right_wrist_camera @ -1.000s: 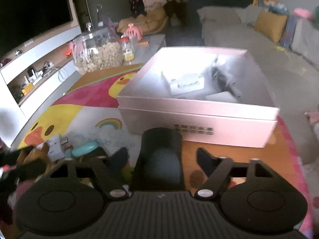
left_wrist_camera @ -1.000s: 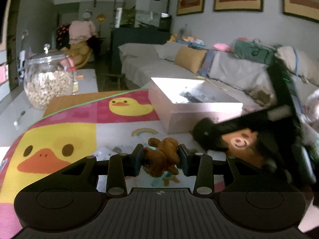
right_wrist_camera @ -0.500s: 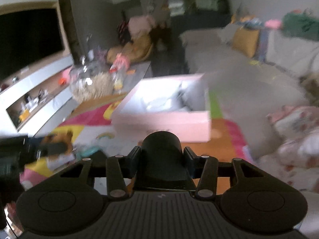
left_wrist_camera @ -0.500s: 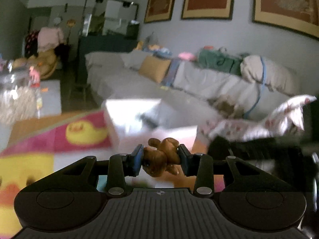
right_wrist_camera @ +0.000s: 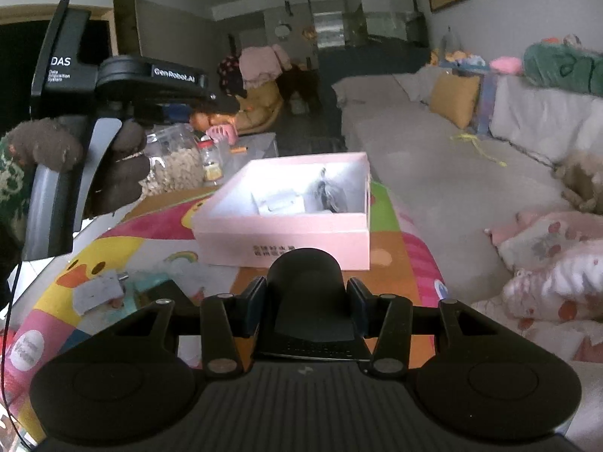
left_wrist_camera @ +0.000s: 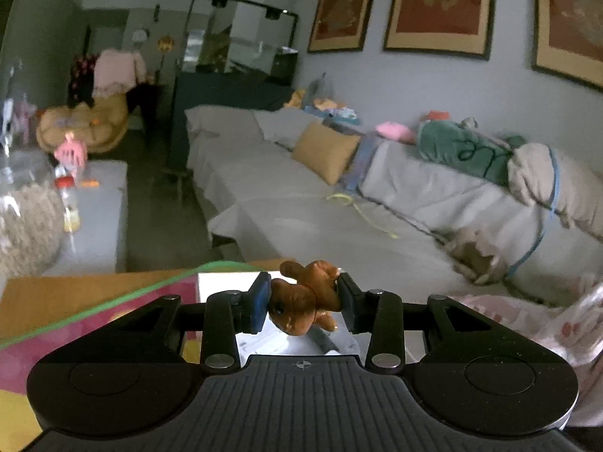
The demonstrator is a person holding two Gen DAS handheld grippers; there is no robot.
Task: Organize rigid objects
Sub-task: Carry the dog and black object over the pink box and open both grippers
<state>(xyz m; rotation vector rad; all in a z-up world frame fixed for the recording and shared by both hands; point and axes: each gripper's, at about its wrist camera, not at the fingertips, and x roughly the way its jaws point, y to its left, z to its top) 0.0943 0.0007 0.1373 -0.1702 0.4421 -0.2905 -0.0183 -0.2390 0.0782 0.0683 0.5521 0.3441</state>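
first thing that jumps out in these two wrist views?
The small brown bear pinched in the left gripper, poised over the open pink box on the duck-print mat. Then the rounded black object clamped in the right gripper, just short of the box's front wall.

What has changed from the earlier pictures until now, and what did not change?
The right gripper closed its open jaws on the black object and lifted it off the mat. The left gripper rose and carried the brown bear over the pink box. The bear stayed clamped; the box and its contents stayed in place.
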